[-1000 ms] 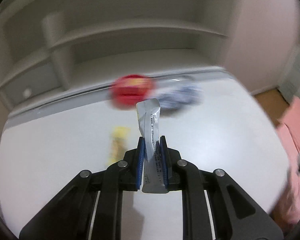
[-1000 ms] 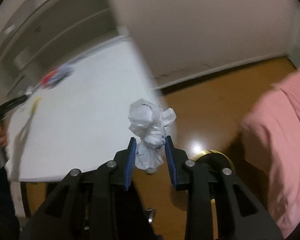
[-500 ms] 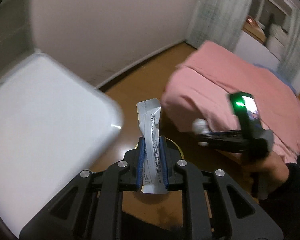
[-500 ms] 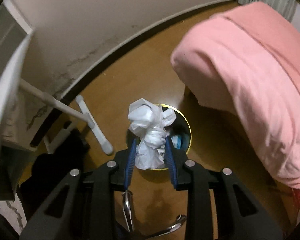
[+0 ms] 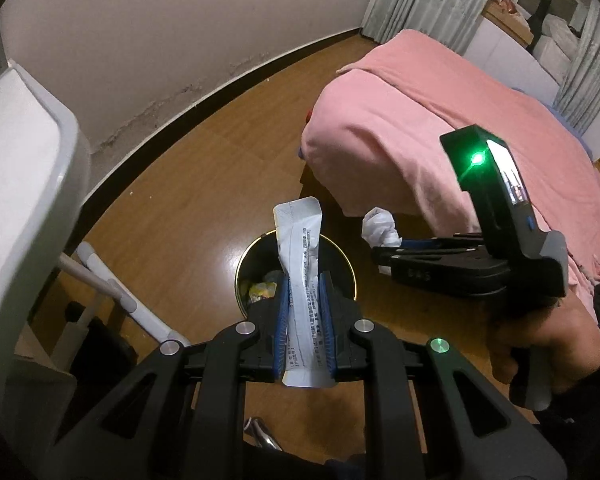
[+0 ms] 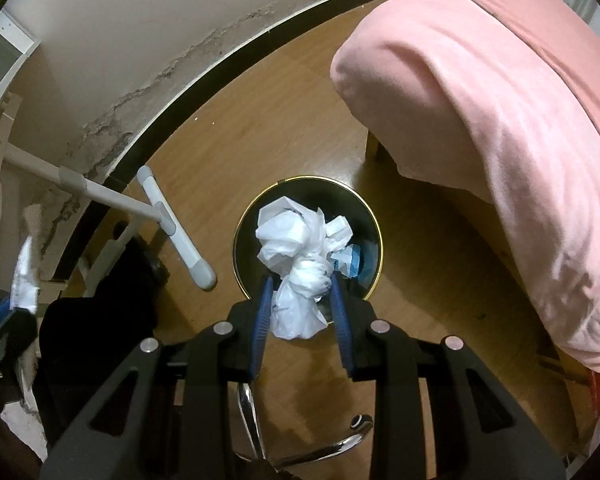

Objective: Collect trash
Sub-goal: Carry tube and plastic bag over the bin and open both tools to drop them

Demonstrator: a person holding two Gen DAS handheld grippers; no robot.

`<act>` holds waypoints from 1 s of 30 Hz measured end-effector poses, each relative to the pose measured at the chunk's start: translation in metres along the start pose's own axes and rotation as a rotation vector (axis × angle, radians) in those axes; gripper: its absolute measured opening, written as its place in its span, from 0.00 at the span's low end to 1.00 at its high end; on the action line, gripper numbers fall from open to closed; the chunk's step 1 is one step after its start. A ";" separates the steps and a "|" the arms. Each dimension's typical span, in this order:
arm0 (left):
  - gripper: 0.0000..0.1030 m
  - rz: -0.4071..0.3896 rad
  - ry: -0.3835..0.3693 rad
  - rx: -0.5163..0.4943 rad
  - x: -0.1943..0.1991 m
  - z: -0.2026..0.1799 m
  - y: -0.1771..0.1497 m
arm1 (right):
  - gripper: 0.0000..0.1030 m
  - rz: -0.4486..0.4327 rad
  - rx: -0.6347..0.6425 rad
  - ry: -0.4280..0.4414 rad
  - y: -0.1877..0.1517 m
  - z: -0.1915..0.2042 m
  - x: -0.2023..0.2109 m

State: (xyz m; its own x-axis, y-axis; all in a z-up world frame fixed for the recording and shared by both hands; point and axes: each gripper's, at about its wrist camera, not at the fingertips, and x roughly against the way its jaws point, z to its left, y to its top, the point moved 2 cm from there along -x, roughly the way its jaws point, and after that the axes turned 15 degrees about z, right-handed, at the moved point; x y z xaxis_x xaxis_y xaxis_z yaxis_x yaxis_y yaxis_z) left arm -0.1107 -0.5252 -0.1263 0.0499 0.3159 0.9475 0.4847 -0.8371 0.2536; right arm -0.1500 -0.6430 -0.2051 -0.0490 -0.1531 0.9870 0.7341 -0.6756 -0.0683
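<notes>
My left gripper (image 5: 304, 280) is shut on a flat silver-white wrapper (image 5: 302, 264) that stands upright over a round black bin with a gold rim (image 5: 242, 262) on the wooden floor. Coloured scraps lie inside the bin. My right gripper (image 6: 300, 280) is shut on a crumpled white plastic bag (image 6: 296, 248), held directly above the same bin (image 6: 376, 232), where a blue-white packet (image 6: 348, 260) lies. In the left wrist view the right gripper (image 5: 384, 242) with its white bag (image 5: 380, 228) hangs just right of the bin, held by a hand (image 5: 540, 340).
A bed under a pink blanket (image 6: 500, 120) stands close to the right of the bin. A white table edge (image 5: 28, 160) and white metal legs (image 6: 172, 228) are to the left. Chrome chair legs (image 6: 332, 444) show below. The wall and dark skirting run behind.
Both grippers swung away from the white table and tipped downward over the floor bin. The wrapper and the bag stay gripped. The bin has come nearer in both views.
</notes>
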 end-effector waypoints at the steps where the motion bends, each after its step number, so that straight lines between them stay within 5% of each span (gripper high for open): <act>1: 0.14 0.005 -0.002 -0.001 -0.002 0.006 0.002 | 0.29 -0.005 -0.003 0.000 0.001 -0.001 0.001; 5: 0.14 0.018 -0.006 0.000 -0.014 0.007 0.002 | 0.57 -0.023 -0.016 -0.002 0.003 -0.004 0.003; 20: 0.16 0.071 -0.036 -0.015 -0.055 0.000 0.022 | 0.64 -0.101 -0.150 0.037 0.011 -0.031 0.020; 21: 0.20 0.073 -0.036 -0.016 -0.057 -0.001 0.025 | 0.64 -0.105 -0.169 0.044 0.012 -0.035 0.021; 23: 0.55 0.068 -0.035 -0.008 -0.059 -0.001 0.030 | 0.64 -0.120 -0.194 0.054 0.011 -0.042 0.025; 30: 0.61 0.051 -0.056 -0.005 -0.046 -0.005 0.035 | 0.65 -0.135 -0.206 0.072 0.009 -0.043 0.033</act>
State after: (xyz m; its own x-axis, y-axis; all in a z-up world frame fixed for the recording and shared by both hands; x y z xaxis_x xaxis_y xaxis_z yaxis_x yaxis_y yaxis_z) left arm -0.1003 -0.5711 -0.1597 0.1235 0.2968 0.9469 0.4756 -0.8552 0.2060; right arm -0.1738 -0.6854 -0.1797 -0.1909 -0.0972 0.9768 0.5642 -0.8251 0.0282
